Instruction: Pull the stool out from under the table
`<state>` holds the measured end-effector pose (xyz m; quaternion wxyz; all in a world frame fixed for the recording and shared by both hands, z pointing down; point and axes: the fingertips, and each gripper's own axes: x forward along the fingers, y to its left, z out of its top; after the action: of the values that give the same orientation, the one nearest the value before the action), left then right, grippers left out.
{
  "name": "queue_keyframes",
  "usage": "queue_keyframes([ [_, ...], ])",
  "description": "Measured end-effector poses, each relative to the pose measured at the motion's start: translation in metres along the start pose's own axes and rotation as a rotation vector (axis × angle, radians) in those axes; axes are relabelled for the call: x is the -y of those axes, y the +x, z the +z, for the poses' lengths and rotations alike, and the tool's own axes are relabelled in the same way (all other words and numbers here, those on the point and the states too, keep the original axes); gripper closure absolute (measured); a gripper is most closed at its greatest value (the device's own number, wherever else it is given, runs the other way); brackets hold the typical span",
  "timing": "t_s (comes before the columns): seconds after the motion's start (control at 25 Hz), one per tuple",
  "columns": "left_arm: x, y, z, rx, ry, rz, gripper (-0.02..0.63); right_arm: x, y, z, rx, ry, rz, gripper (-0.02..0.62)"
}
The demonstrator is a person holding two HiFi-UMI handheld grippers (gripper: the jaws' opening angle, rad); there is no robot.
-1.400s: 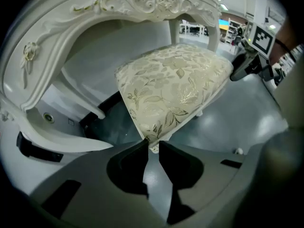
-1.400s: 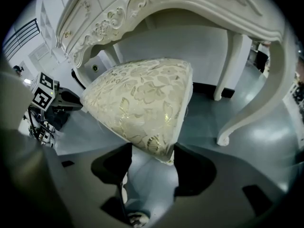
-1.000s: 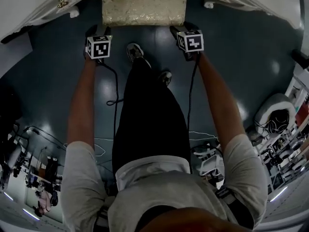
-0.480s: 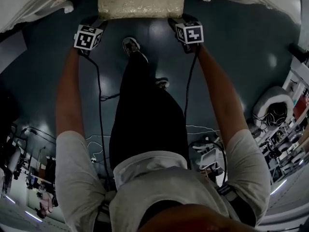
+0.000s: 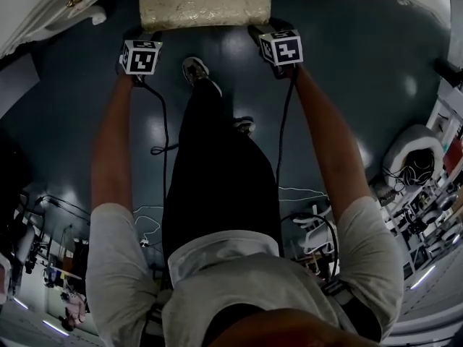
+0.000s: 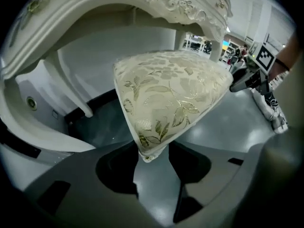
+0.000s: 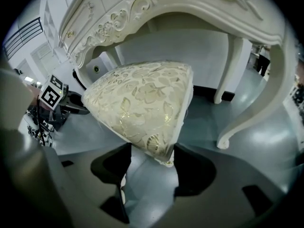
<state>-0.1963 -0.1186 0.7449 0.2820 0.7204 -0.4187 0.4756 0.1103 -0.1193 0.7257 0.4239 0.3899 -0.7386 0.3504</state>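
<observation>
Looking down in the head view, we see the stool (image 5: 206, 2), a rectangular seat in cream brocade with a gold leaf pattern. Its far part is tucked under the white table (image 5: 43, 6) and its near edge sticks out over the glossy dark blue-grey floor (image 5: 376, 71). The left gripper (image 5: 143, 36) sits at the seat's near left corner and the right gripper (image 5: 264, 35) at its near right corner. Each carries a cube with square markers, and a dark trouser leg (image 5: 217, 172) runs between them. In the left gripper view, the padded corner of the stool (image 6: 166, 89) tapers to a piped tip between the dark matte jaws of the left gripper (image 6: 152, 175). Those jaws have just been opening and stand released around the corner. Above arches the table (image 6: 180, 4), carved with scrollwork along its curved apron. In the right gripper view, the right gripper (image 7: 149, 175) is clenched on the other corner of the stool (image 7: 142, 99), and the fabric fills the gap between the pads. Beyond it, a smooth curved table leg (image 7: 251, 103) ends in a scrolled foot on the floor.
</observation>
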Motion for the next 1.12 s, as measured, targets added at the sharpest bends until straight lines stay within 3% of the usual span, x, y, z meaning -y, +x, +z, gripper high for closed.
queue_keyframes([
  [0.08, -0.002, 0.0, -0.003, -0.015, 0.022, 0.02, 0.437, -0.001, 0.0, -0.001, -0.003, 0.005, -0.003, 0.31],
  [0.36, 0.005, -0.004, -0.008, -0.059, 0.05, 0.012, 0.46, 0.002, -0.002, -0.006, 0.001, 0.01, -0.019, 0.31],
  [0.8, 0.033, -0.014, -0.039, -0.079, -0.036, 0.012, 0.466, -0.001, -0.009, -0.03, -0.036, -0.038, -0.017, 0.311],
  [1.12, 0.045, -0.023, -0.056, -0.098, -0.051, 0.012, 0.465, -0.009, -0.015, -0.044, -0.046, -0.047, -0.009, 0.311],
])
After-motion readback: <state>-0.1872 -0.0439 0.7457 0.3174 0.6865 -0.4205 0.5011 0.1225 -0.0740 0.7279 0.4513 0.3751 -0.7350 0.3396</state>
